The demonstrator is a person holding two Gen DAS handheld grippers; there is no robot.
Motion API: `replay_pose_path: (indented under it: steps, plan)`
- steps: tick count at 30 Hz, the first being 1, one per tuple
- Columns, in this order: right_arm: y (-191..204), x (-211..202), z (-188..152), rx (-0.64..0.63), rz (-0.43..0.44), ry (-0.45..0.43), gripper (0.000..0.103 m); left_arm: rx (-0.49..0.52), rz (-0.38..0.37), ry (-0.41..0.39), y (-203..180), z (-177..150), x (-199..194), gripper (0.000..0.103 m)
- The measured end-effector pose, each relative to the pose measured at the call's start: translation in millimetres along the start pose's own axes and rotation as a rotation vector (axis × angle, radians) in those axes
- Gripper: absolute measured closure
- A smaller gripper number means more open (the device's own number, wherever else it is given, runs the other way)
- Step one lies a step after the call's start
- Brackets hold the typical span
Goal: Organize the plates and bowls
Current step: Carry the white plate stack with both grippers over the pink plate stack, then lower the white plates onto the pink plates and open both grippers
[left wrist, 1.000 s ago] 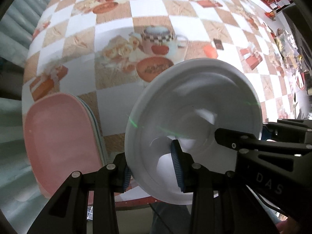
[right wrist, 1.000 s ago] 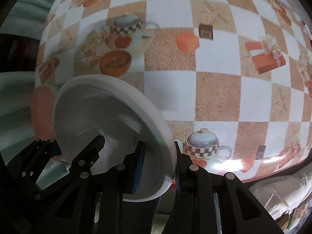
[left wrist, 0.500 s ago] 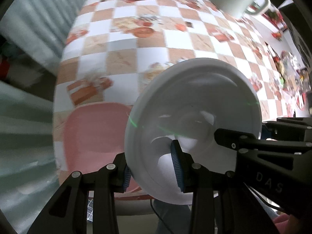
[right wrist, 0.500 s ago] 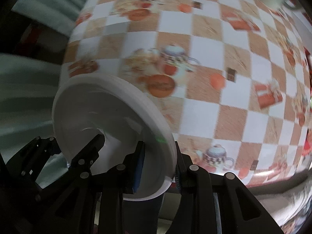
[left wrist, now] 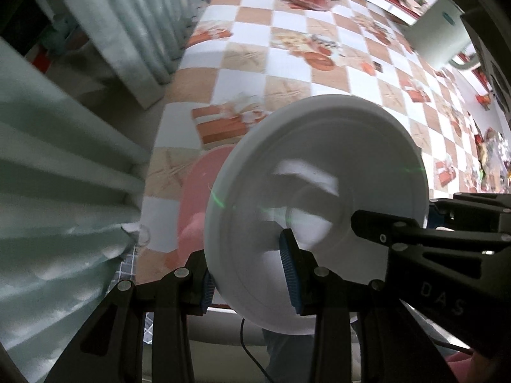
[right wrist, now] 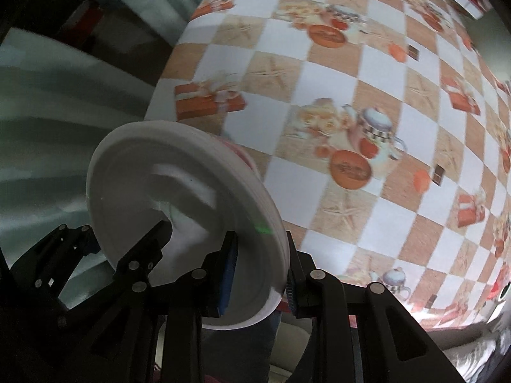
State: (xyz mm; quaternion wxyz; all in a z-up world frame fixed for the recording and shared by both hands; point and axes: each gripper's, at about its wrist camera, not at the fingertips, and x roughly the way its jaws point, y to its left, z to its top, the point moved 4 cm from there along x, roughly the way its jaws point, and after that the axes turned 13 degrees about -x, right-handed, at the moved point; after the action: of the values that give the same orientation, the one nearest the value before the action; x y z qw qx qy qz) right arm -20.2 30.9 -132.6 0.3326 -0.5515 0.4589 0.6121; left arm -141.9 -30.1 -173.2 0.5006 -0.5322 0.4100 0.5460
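- Our left gripper (left wrist: 250,273) clamps the near rim of the white plate (left wrist: 319,191), one blue pad on each face.
- Our right gripper (right wrist: 259,274) grips the same plate at its opposite rim, so we hold it between both, above the table's (left wrist: 287,63) near edge.
- Pink plates (left wrist: 198,198) lie on the table, just behind the white plate.
- A white mug (left wrist: 442,36) stands far across the table.

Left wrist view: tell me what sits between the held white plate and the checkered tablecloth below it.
A pink plate lies on the tablecloth under the white plate, mostly hidden behind it in the left wrist view; the right wrist view shows only a sliver.
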Motion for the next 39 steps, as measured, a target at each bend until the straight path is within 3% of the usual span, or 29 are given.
replay_pose_path:
  steps: [13,16,17,18,21,23,24,32,33,34,35,39]
  plan:
    - [15,26,14,-0.025,0.029,0.042,0.073,-0.036,0.021,0.037,26,4,21,0.063]
    - [19,32,17,-0.040,0.054,0.046,0.073,-0.033,0.031,0.025,29,5,24,0.044]
    - [21,33,17,-0.047,0.052,0.050,0.073,-0.032,0.059,0.019,30,5,25,0.026]
    - [22,33,16,-0.053,0.044,0.054,0.073,-0.031,0.076,0.018,31,4,25,0.022]
    - [20,31,13,-0.066,0.019,0.060,0.071,-0.027,0.058,-0.002,33,4,20,0.022]
    - [17,26,12,-0.063,0.015,0.056,0.043,-0.007,0.070,-0.027,32,3,15,0.019]
    - [15,22,11,-0.064,0.005,0.046,0.019,0.008,0.080,-0.032,32,3,13,0.015]
    - [6,-21,4,-0.076,0.021,-0.014,0.015,0.061,0.054,-0.123,28,2,-27,0.013]
    - [6,-26,4,-0.073,0.021,-0.024,0.013,0.069,0.063,-0.139,28,2,-34,0.013]
    - [4,-33,1,-0.074,0.018,-0.032,0.000,0.078,0.076,-0.151,28,3,-40,0.013]
    - [4,-40,0,-0.077,0.014,-0.039,0.000,0.087,0.086,-0.157,28,3,-46,0.013]
    - [16,-60,-5,-0.118,-0.028,-0.057,0.000,0.100,0.030,-0.090,27,1,-62,0.013]
